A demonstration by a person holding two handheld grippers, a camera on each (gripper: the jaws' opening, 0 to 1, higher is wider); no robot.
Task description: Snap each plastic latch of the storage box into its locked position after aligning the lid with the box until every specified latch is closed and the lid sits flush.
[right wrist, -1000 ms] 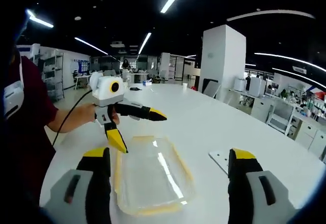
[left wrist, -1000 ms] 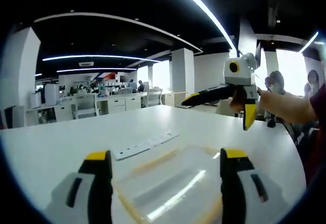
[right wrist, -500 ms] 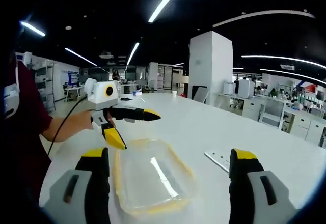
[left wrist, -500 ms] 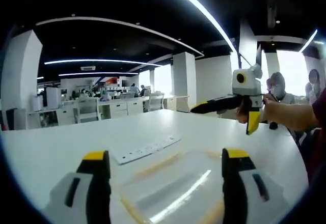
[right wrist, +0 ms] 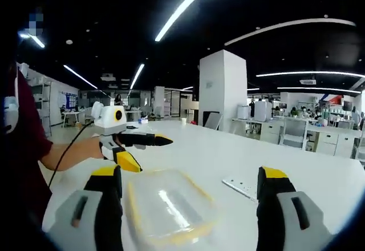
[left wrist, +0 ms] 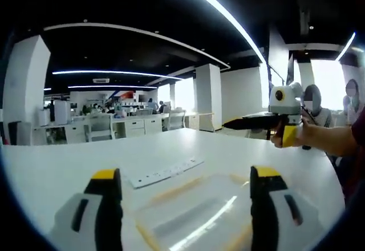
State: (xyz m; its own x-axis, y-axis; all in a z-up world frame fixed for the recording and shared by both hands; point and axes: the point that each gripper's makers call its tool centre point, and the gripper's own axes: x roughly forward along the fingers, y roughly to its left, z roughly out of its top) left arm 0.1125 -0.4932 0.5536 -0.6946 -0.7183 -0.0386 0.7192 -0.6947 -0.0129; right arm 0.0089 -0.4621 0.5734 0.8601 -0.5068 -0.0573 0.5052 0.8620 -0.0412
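Observation:
A clear plastic storage box with yellow latches [left wrist: 194, 211] [right wrist: 166, 207] lies on the white table, its lid on top. My left gripper [left wrist: 185, 191] is open above its near side, one jaw on each side of it. My right gripper [right wrist: 191, 188] is open too, held above the box's other end. In the left gripper view the right gripper [left wrist: 259, 126] hangs in the air at the right, jaws apart. In the right gripper view the left gripper [right wrist: 137, 148] hovers over the box's far left corner, held by a hand. Neither touches the box.
A white power strip [left wrist: 165, 172] [right wrist: 239, 187] lies on the table [left wrist: 57, 165] beside the box. Behind the table are white pillars [right wrist: 222, 91], desks and chairs of an open office. Seated people [left wrist: 312, 105] are at the right of the left gripper view.
Both cameras have tilted up and drawn back slightly, so the box sits lower in each view. Each gripper has lifted a little away from the box. Jaws remain apart.

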